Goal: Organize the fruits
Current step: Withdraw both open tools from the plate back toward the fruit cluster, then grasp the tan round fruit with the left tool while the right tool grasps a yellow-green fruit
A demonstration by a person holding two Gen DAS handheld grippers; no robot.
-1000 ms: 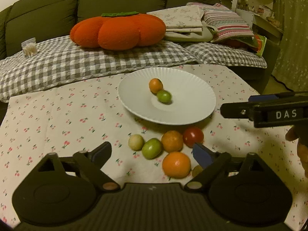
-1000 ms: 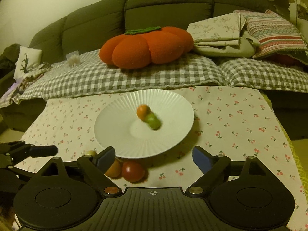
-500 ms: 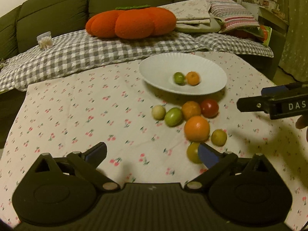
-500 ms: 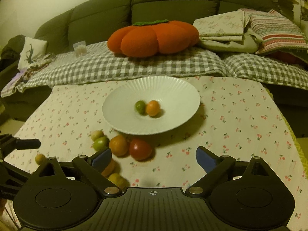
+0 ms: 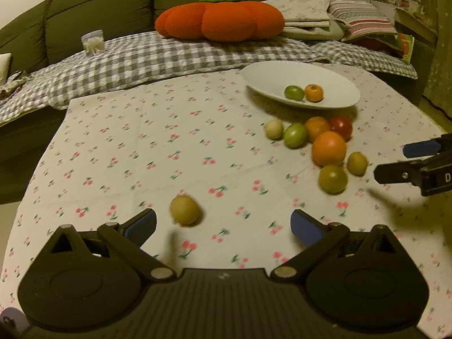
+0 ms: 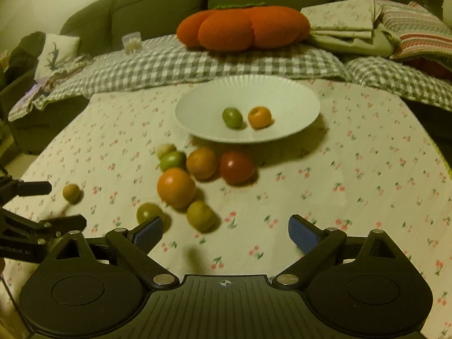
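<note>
Both tongs [image 5: 223,224] [image 6: 225,233] apparently gape wide, empty.

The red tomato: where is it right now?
On the tablecloth, the red tomato sits just in front of the white plate, touching the orange fruit on its left.

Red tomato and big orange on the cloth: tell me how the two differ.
The red tomato is deep red and glossy; the big orange is orange and duller. The orange looks larger than the tomato. The tomato lies close under the white plate rim; the orange lies nearer the open right gripper. Both are round, rest on the cherry-print cloth and are ungripped.
</note>
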